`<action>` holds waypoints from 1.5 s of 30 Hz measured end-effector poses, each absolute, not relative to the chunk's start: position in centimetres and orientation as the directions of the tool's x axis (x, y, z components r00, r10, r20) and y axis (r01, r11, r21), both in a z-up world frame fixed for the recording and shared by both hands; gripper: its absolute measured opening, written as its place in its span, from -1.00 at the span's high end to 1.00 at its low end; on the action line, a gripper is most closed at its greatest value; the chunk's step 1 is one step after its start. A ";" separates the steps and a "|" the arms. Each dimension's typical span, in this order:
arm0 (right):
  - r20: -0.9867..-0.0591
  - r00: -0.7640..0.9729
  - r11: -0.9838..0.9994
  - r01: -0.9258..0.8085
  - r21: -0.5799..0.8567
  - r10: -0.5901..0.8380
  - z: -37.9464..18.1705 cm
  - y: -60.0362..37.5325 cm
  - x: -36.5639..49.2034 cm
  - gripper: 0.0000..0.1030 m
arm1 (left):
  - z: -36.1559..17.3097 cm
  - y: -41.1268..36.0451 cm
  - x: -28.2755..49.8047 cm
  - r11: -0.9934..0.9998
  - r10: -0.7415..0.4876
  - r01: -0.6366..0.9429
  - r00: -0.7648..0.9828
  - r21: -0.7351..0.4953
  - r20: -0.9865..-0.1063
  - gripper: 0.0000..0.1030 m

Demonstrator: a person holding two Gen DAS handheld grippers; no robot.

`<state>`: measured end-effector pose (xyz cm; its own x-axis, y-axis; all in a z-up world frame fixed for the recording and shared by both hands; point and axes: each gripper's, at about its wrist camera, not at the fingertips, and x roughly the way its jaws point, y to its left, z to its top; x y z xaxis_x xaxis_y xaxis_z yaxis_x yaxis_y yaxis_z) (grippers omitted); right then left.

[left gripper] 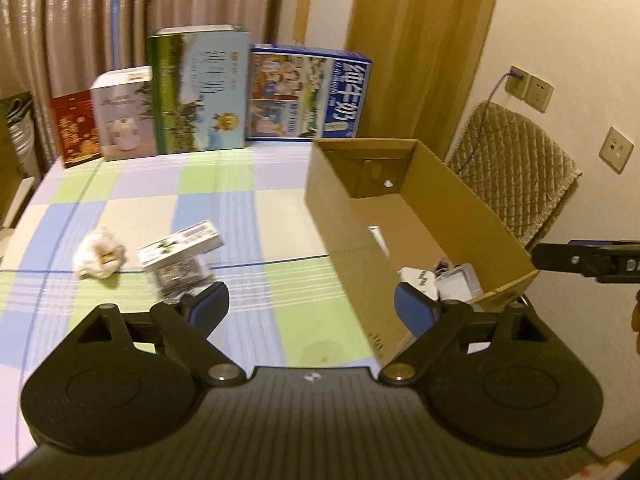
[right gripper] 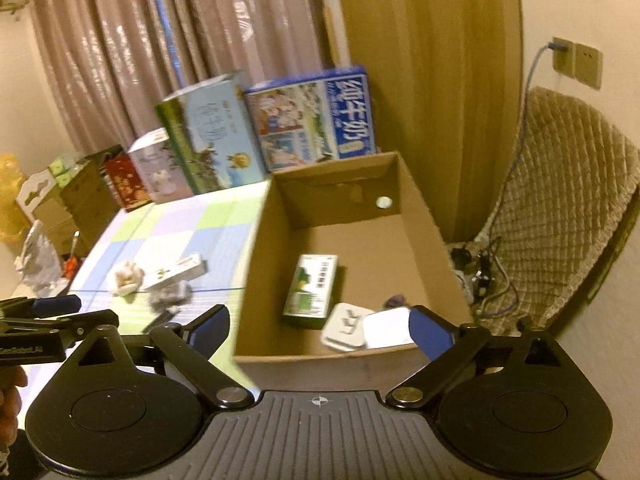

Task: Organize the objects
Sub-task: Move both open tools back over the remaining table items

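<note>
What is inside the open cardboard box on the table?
In the cardboard box lie a green and white carton, a white case, a white packet and something small and purple. The near wall hides the floor just behind it.

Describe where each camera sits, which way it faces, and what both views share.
Left wrist: on the left gripper, open, low over the checked table, facing the loose small box; the right gripper's tip shows at the right edge.
Right wrist: on the right gripper, open, looking down into the cardboard box; the left gripper and a hand show at left.
Shared: table, cardboard box, milk cartons.
</note>
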<state>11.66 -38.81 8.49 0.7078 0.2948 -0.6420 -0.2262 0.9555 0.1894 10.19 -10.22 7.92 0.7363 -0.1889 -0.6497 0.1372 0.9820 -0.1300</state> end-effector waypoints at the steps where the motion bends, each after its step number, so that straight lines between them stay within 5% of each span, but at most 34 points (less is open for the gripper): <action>1: -0.637 0.710 0.953 -0.233 0.192 0.302 8.8 -38.3 11.2 -0.87 | 8.0 -9.6 9.7 0.983 -0.183 0.130 0.740 -0.128 -0.648 -0.74; 9: -0.601 0.702 0.924 -0.304 0.231 0.381 9.9 -34.0 7.8 -0.96 | 8.4 -4.0 4.9 0.997 -0.065 0.028 0.780 -0.069 -0.622 -0.97; 20: -0.601 0.655 0.886 -0.386 0.255 0.459 9.0 -28.7 4.4 -0.96 | 8.0 1.8 0.5 0.996 0.033 -0.077 0.780 -0.044 -0.625 -0.98; 45: -0.642 0.594 0.852 -0.486 0.195 0.485 4.3 -21.2 6.0 -0.96 | 6.9 7.0 2.0 0.998 0.040 -0.064 0.765 -0.013 -0.643 -0.98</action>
<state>5.98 -21.21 4.31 0.5939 0.4854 -0.6416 -0.4857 0.8521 0.1950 1.97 7.04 6.90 0.7651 0.0404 -0.6426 -0.0637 0.9979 -0.0132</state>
